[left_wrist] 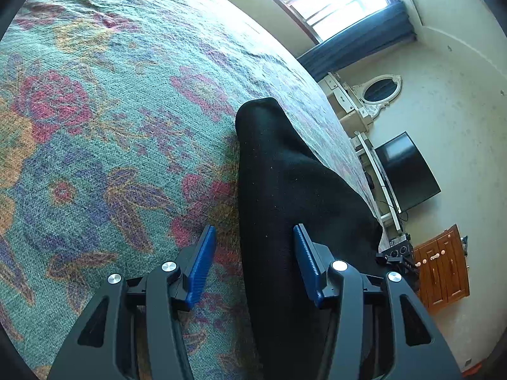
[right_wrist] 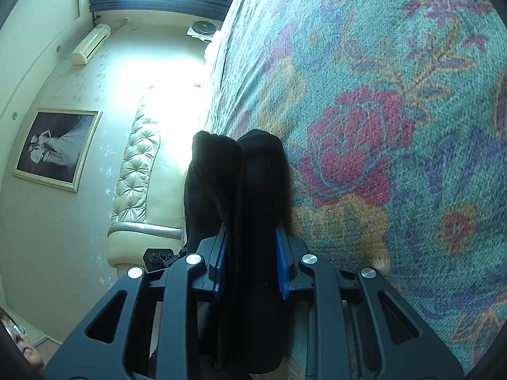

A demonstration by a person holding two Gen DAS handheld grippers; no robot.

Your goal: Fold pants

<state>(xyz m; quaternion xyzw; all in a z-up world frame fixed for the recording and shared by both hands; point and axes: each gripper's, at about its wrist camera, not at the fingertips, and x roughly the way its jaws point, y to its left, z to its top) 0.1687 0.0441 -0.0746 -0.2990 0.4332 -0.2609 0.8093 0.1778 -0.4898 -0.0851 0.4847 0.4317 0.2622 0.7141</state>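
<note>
Left wrist view: left tongs [left_wrist: 255, 261] spread wide, black pants [left_wrist: 285, 190] lying between and ahead of pads, ungripped. Right tongs [right_wrist: 251, 261] clamped on bunched pants [right_wrist: 253, 190] over floral bedspread [right_wrist: 396, 126]. Advice: close left on edge, keep layers aligned before folding.

Black pants [left_wrist: 285, 190] lie bunched lengthwise on a floral bedspread. One thick folded end [right_wrist: 250, 221] rises between blue gripper pads.

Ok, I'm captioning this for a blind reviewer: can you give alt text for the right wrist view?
The right tongs are shut on a bunched fold of black pants, held over a floral bedspread. Left of it, a tufted cream headboard and a framed photo stand against the wall.
</note>
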